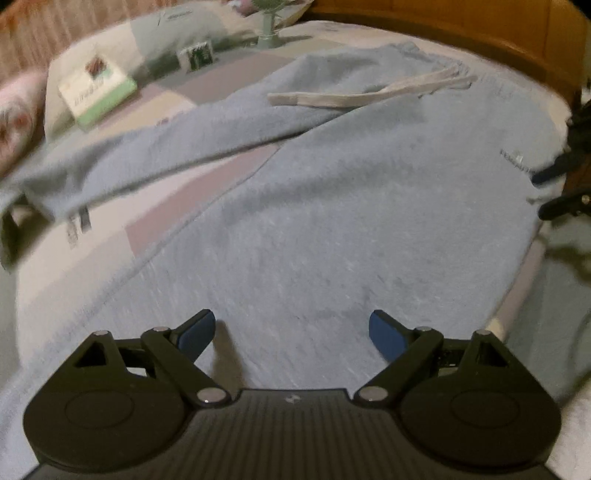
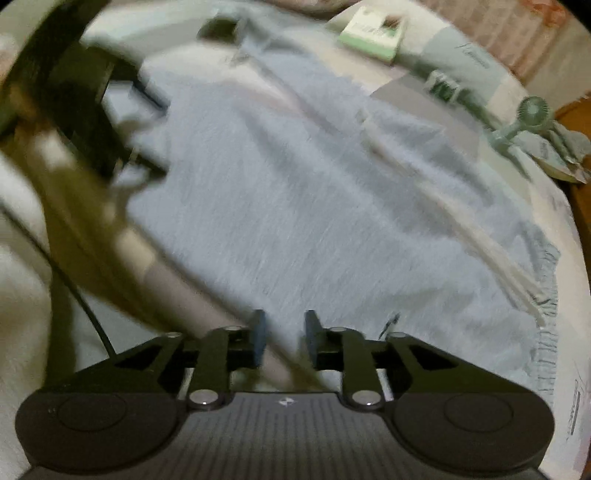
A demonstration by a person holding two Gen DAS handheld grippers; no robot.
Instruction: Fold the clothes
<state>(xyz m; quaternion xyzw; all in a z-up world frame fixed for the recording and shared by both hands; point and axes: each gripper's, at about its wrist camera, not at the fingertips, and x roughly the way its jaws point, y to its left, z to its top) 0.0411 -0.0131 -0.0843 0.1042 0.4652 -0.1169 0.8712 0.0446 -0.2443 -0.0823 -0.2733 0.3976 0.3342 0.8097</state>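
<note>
A bed covered by a pale patchwork quilt in lilac, grey and cream filled the dim room, with a wooden bed frame curving along its far side and a reddish-brown striped curtain behind it.

**Two matching black grippers with blue pads**

The left gripper has a black body, ribbed down its middle around a small pale emblem. On either side of the emblem sit round black housings with angled linkage arms pinned by silver screws. Its fingers carry blue pads. The right gripper has the same build, with darker blue-grey pads.
</note>
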